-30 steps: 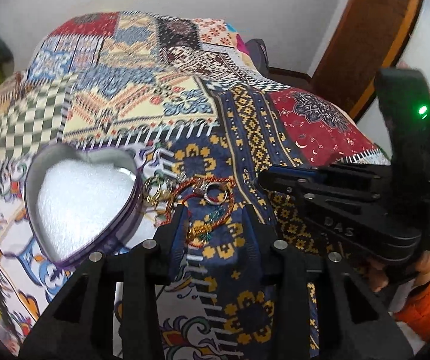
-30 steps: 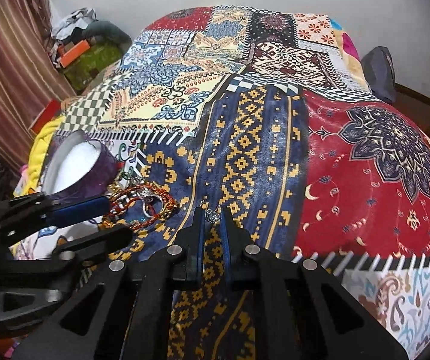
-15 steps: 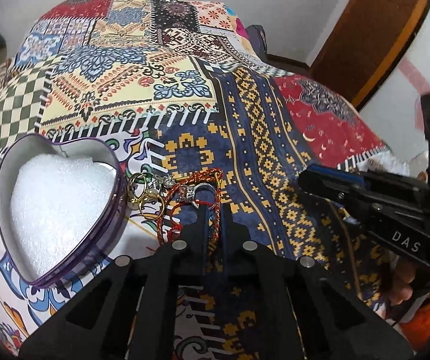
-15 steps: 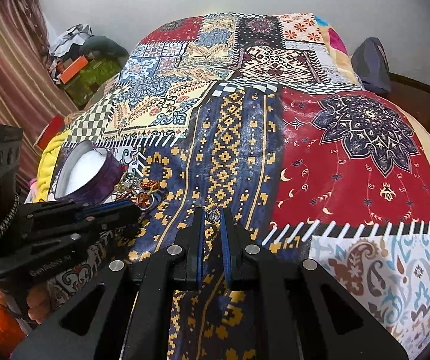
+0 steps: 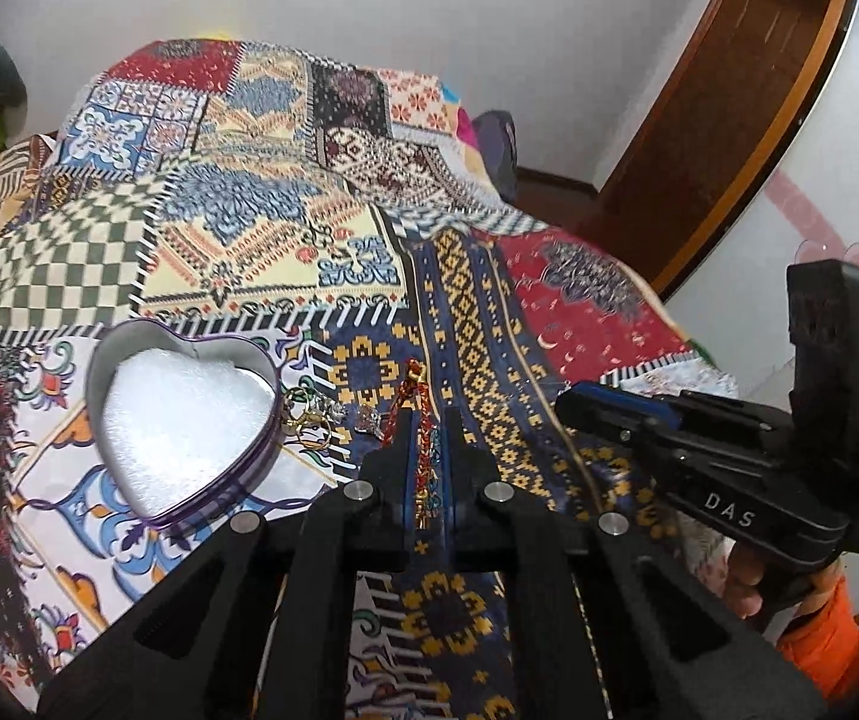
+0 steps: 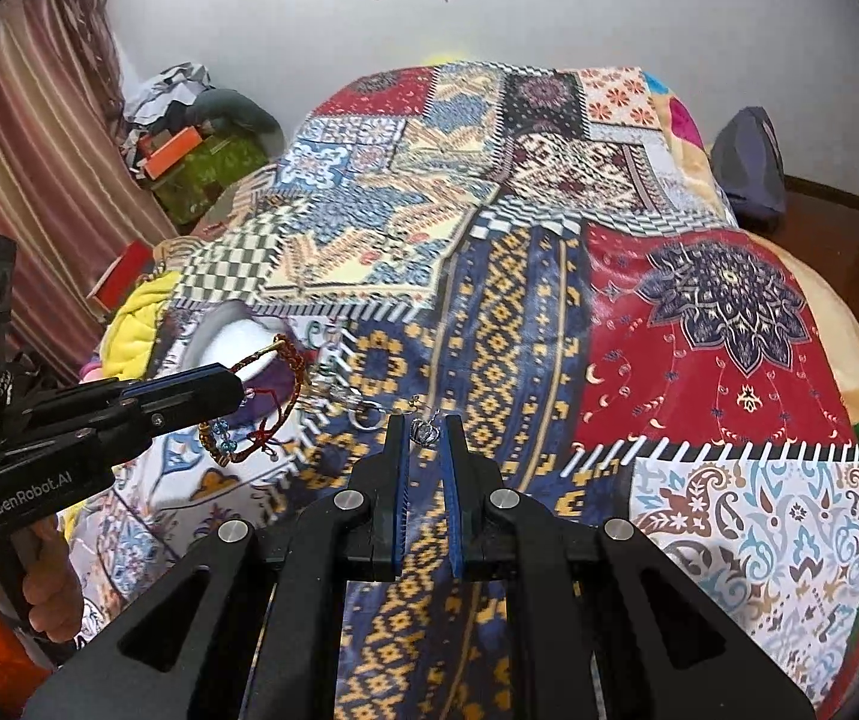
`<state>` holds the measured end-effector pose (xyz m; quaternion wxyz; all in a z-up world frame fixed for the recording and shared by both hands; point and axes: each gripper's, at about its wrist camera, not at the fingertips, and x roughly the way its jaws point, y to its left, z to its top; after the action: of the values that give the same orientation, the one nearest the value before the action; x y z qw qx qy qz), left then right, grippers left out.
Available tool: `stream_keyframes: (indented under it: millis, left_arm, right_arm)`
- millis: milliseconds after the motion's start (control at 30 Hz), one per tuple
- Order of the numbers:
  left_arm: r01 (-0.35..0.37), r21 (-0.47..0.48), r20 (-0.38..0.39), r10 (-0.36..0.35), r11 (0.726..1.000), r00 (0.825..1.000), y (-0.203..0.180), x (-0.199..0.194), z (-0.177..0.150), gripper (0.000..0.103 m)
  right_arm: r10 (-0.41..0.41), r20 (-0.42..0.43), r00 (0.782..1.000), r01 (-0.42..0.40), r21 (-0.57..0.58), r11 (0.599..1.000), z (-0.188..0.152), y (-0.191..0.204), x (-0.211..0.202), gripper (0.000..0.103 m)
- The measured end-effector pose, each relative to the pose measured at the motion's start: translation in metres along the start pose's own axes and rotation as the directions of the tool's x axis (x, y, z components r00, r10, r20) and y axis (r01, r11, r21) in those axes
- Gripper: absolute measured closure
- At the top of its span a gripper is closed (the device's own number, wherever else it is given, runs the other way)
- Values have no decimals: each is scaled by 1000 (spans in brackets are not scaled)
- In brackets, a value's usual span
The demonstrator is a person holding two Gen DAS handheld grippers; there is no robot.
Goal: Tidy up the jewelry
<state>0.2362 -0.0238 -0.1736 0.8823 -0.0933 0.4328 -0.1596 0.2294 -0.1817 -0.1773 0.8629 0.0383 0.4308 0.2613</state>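
My left gripper (image 5: 428,420) is shut on a red and gold thread bracelet (image 5: 408,402) and holds it lifted off the bedspread; in the right wrist view the bracelet (image 6: 261,414) hangs from that gripper (image 6: 231,387). An open heart-shaped tin (image 5: 180,420) with white foam sits just left of it. Gold rings (image 5: 306,420) and a silver ring (image 5: 363,420) lie beside the tin. My right gripper (image 6: 426,429) is shut on a small silver pendant (image 6: 425,431), a little above the bed.
A patchwork bedspread (image 6: 519,312) covers the bed. A dark bag (image 6: 750,162) sits at the far right corner. Clutter and a curtain (image 6: 39,168) stand on the left. A wooden door (image 5: 717,108) is at the right.
My left gripper closed on the thread bracelet and lifted it off the bedspread. Both grippers rose and pulled back. The right gripper stayed shut on the pendant.
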Motion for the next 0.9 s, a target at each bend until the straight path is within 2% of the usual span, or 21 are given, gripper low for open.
stream_keyframes:
  millis: [167,333,700,900]
  left_arm:
    - [-5,-28,21,6,1000,1000,8,-19,-6,97]
    - [-5,-106,5,6,994,1000,33,-31,-19,97]
    - [-43,-263,-21,39,964,999,94,-46,-48,97]
    - [-69,-288,-26,64,955,998,112,-50,-57,97]
  right_arm:
    - [10,17,1000,-10,-19,1000,2,15,-6,94]
    - [20,22,1000,-19,-36,999,2,27,-6,94]
    - [32,11,999,-31,-67,997,-1,49,-1,94]
    - [37,1,999,-37,-72,997,-2,55,3,94]
